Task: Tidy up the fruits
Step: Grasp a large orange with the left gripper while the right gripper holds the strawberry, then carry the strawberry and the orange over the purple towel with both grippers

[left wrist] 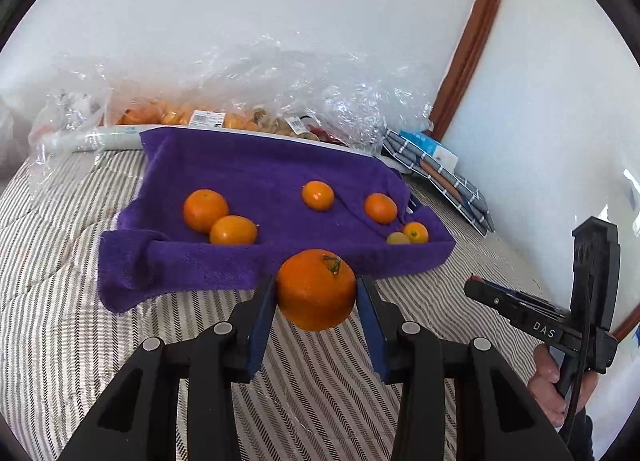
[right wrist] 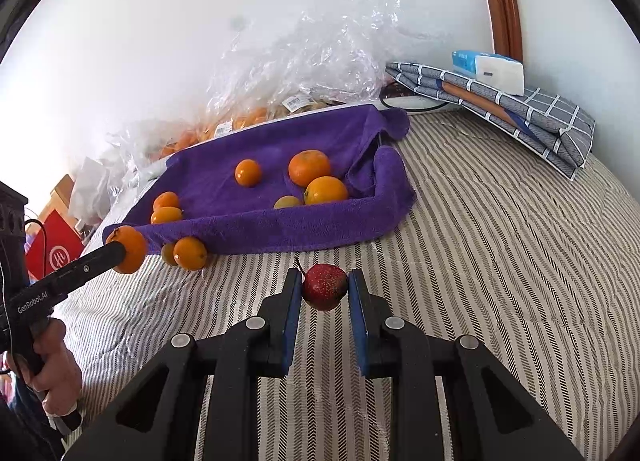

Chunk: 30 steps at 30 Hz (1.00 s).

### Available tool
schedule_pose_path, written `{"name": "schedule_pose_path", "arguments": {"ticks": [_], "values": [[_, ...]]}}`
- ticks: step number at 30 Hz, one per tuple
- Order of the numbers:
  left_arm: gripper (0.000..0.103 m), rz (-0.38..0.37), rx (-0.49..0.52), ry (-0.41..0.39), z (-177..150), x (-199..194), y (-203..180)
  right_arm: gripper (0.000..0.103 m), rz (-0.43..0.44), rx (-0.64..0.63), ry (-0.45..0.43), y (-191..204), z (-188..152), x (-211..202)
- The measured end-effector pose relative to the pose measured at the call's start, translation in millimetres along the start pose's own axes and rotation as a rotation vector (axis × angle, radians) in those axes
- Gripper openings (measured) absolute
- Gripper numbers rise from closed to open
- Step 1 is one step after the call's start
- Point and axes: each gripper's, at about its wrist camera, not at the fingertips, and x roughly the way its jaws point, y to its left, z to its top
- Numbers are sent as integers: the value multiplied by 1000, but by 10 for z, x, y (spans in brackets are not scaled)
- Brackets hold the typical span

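Purple towel [left wrist: 240, 173] holds six citrus; bags [left wrist: 248, 73] hold, seemingly, more.

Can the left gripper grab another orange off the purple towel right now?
Probably not: the left gripper is already shut on a big orange. The towel oranges lie open ahead, but its jaws are full.

Left gripper [left wrist: 316, 293] clamped on an orange [left wrist: 316, 289], blue pads [left wrist: 262, 325] pressed at its 9 and 3 o'clock sides, held above the bed. Right gripper [right wrist: 325, 289] closed around a small red fruit [right wrist: 324, 287], pads [right wrist: 294, 313] likewise at 9 and 3 o'clock. Each handle gripped in a bare hand [right wrist: 52, 373].
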Motion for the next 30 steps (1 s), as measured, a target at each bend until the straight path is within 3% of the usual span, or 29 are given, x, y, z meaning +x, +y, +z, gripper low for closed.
{"name": "schedule_pose_path", "arguments": {"ticks": [22, 30], "values": [[39, 81, -141, -79, 90, -145, 295, 24, -11, 40, 0, -63, 17, 17], [39, 100, -172, -100, 116, -199, 384, 24, 7, 20, -11, 30, 210, 11]]}}
